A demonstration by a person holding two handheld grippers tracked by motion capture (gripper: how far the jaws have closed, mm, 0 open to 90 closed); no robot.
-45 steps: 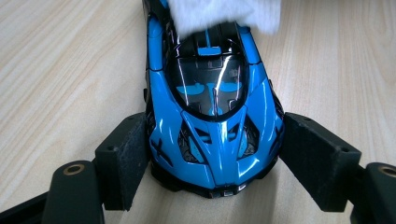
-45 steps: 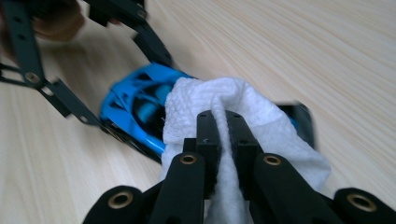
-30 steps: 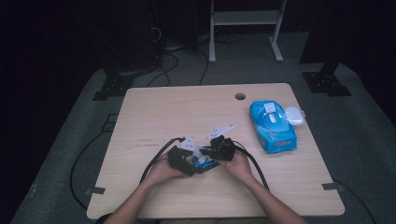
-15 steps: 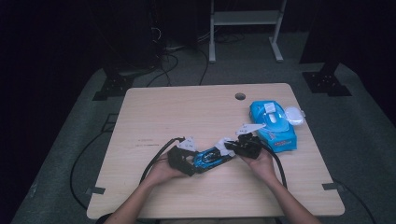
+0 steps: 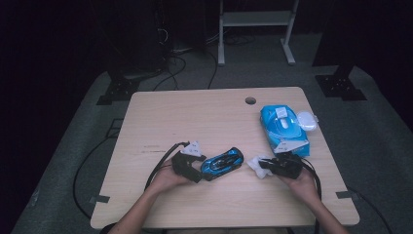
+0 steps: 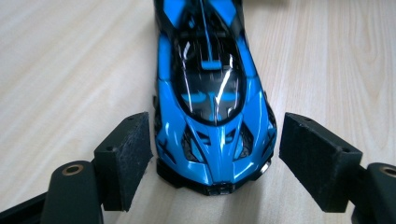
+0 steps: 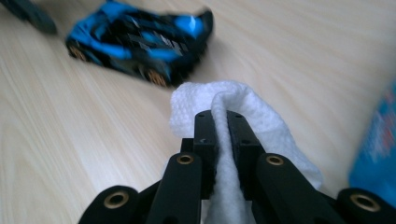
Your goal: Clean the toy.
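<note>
**Wipe drawn away from the toy car, car kept between the left jaws**

The blue and black toy car (image 5: 222,164) is taken as the landmark, lying near the front edge of the wooden table (image 5: 195,117). The left gripper (image 5: 191,167) is seen just left of the car, laid low and nearly level on the table, with the left hand (image 5: 165,179) wrapped behind it and the forearm coming up from the table's front edge. In the left gripper view the car (image 6: 212,98) is framed nose-on between the two foam pads (image 6: 125,156); the jaws stand apart, the left pad touching or nearly touching the car's flank and a clear gap left at the right one. They have just been eased slightly wider, with the car between them.

The right gripper (image 5: 265,168) is held to the right of the car, apart from it, pointed back towards it, the right hand (image 5: 299,179) cupped beneath. Its jaws are clamped on a white wet wipe (image 7: 243,116), which is bunched over the tips in the right gripper view. The blue wipes pack (image 5: 283,127) is found further right of the car, beyond the right gripper.

Against a second ago, the right gripper and its wipe have been carried off from right against the car, out to the right, towards the pack. The left gripper and the car are left about where they were.
</note>
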